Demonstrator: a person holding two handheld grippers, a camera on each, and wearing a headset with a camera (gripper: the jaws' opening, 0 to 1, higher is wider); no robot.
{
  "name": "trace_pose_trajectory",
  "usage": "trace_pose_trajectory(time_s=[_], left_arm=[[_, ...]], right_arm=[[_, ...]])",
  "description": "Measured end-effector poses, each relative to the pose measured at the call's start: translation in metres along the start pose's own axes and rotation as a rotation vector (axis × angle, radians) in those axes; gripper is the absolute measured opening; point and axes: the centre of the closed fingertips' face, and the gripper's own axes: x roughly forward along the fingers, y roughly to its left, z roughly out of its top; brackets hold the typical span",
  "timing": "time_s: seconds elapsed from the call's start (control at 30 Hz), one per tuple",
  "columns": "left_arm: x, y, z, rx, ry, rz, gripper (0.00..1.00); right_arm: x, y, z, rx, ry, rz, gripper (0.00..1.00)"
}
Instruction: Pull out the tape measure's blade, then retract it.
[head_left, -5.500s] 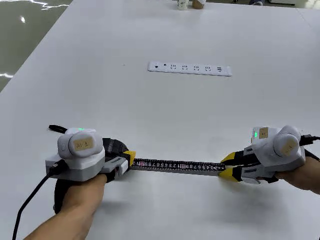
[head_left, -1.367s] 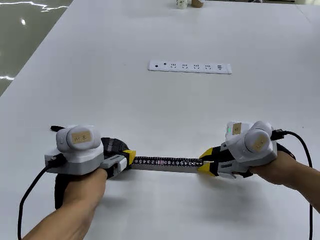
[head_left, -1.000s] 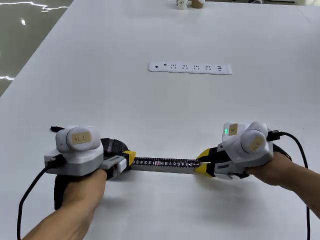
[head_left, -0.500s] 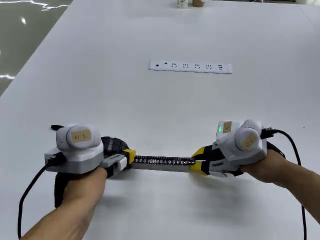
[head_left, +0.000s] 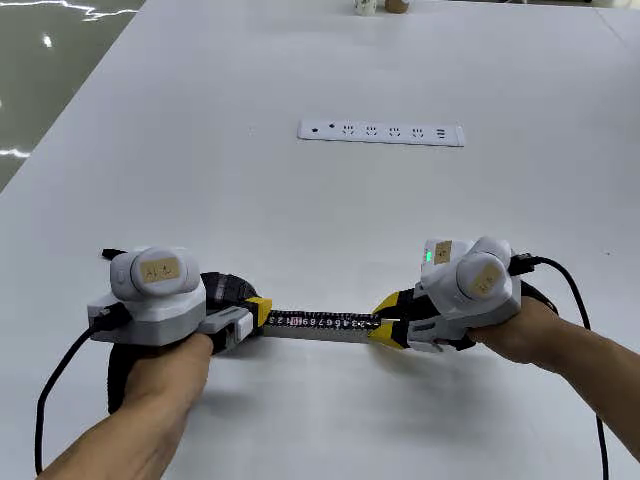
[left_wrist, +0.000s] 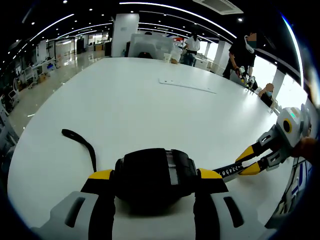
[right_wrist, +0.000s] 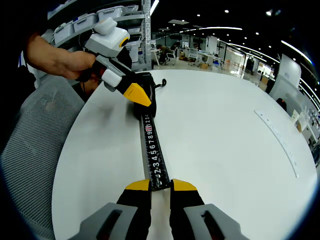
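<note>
White grippers (head_left: 258, 314) (head_left: 386, 324) (yellow-tipped, black cables (head_left: 62, 378))

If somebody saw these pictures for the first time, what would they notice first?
Probably the black tape measure clamped in the left gripper, its numbered blade stretched across the white table to the right gripper, which pinches its end. Then the white power strip lying farther back on the table.

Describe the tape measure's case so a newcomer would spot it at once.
On the large white table, look near the front edge. The left gripper is shut on a rounded black case, a thin black strap lying beside it. Unlike the flat white power strip farther back, it is dark and bulky, and the numbered blade runs from it to the right gripper.
</note>
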Motion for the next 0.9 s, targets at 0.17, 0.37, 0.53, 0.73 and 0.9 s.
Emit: trace_pose_trajectory(time_s=[0.17, 0.37, 0.53, 0.73, 0.9], left_arm=[[-0.001, 0.000, 0.000, -0.002, 0.000, 0.000, 0.58], [-0.001, -0.001, 0.001, -0.003, 0.001, -0.002, 0.58], [-0.001, -0.001, 0.001, -0.005, 0.001, 0.000, 0.58], [-0.001, -0.001, 0.001, -0.005, 0.003, -0.001, 0.58], [0.000, -0.001, 0.001, -0.006, 0.004, -0.003, 0.58]], right_arm=[[0.003, 0.001, 0.003, -0.001, -0.003, 0.003, 0.10], [0.007, 0.002, 0.007, -0.003, -0.007, 0.008, 0.10], [0.009, 0.002, 0.009, -0.005, -0.005, 0.009, 0.10], [0.012, 0.002, 0.011, -0.003, -0.009, 0.013, 0.10], [0.016, 0.003, 0.016, -0.005, -0.014, 0.018, 0.10]])
